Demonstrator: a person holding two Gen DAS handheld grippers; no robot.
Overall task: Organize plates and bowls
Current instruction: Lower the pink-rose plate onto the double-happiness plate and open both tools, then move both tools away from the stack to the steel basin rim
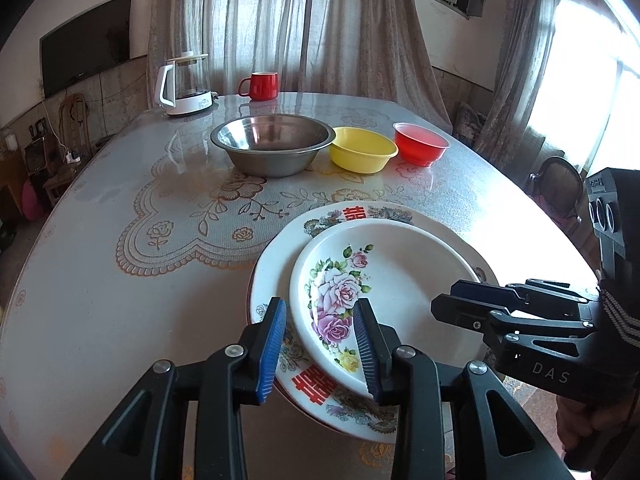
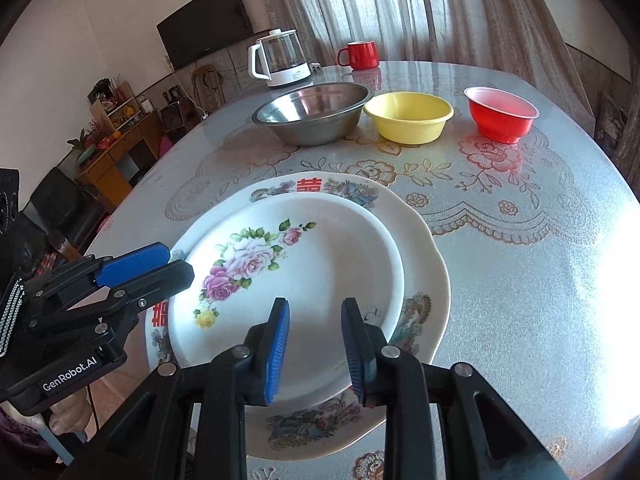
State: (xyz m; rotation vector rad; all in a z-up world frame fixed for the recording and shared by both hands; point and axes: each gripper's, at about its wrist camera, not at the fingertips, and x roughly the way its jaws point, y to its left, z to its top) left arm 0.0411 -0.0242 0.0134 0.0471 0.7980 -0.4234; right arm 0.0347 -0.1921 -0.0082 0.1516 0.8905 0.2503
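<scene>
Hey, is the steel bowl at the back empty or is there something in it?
Empty, as far as shows. The steel bowl stands upright and its bare shiny inside is visible in both wrist views; the near wall hides part of the bottom.

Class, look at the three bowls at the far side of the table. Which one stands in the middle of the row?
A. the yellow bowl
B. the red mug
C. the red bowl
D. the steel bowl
A: the yellow bowl sits between the steel bowl on its left and the red bowl on its right.

"DAS" marks the right gripper (image 1: 444, 300), "GenRobot.AI" the left gripper (image 2: 176, 264); red double-happiness characters edge the large plate (image 2: 424, 280).
</scene>
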